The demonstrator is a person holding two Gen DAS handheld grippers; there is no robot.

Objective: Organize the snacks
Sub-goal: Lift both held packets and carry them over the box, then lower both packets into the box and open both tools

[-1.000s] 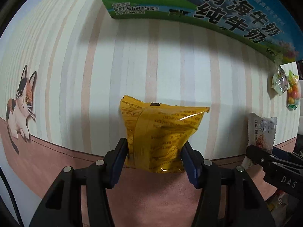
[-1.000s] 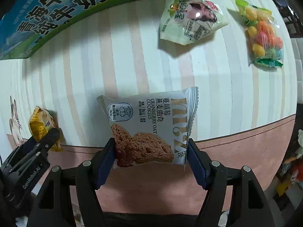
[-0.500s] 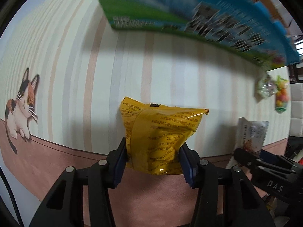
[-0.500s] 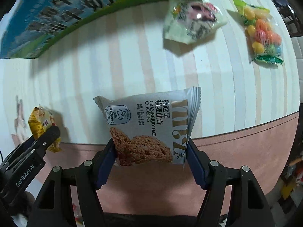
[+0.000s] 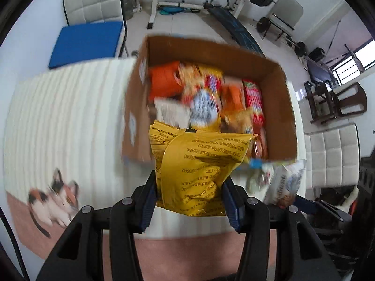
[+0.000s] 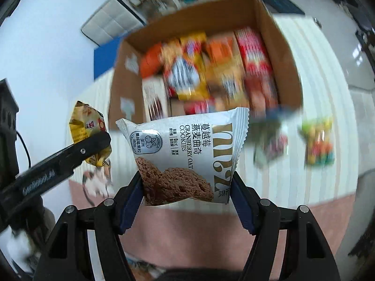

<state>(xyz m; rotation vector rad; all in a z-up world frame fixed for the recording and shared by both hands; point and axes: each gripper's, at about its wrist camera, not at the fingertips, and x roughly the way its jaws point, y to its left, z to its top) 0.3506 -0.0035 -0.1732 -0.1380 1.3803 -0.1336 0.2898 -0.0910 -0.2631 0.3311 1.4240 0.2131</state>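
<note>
My left gripper (image 5: 189,201) is shut on a yellow snack packet (image 5: 199,164), held in the air in front of an open cardboard box (image 5: 279,107) packed with several bright snack packs. My right gripper (image 6: 186,193) is shut on a silver cranberry oat cookie packet (image 6: 187,154), also lifted, with the same box (image 6: 281,56) behind it. In the right wrist view the left gripper (image 6: 96,144) shows at the left with its yellow packet (image 6: 86,126). The cookie packet (image 5: 284,185) appears at the lower right of the left wrist view.
A striped tablecloth (image 5: 65,121) with a cat picture (image 5: 56,201) covers the table. Two loose candy bags (image 6: 320,142) (image 6: 271,147) lie right of the box. White padded chairs (image 5: 96,2) and exercise equipment (image 5: 234,7) stand on the floor beyond.
Both grippers have risen with their packets off the tablecloth. The views now look down into the open box instead of at its printed side.
</note>
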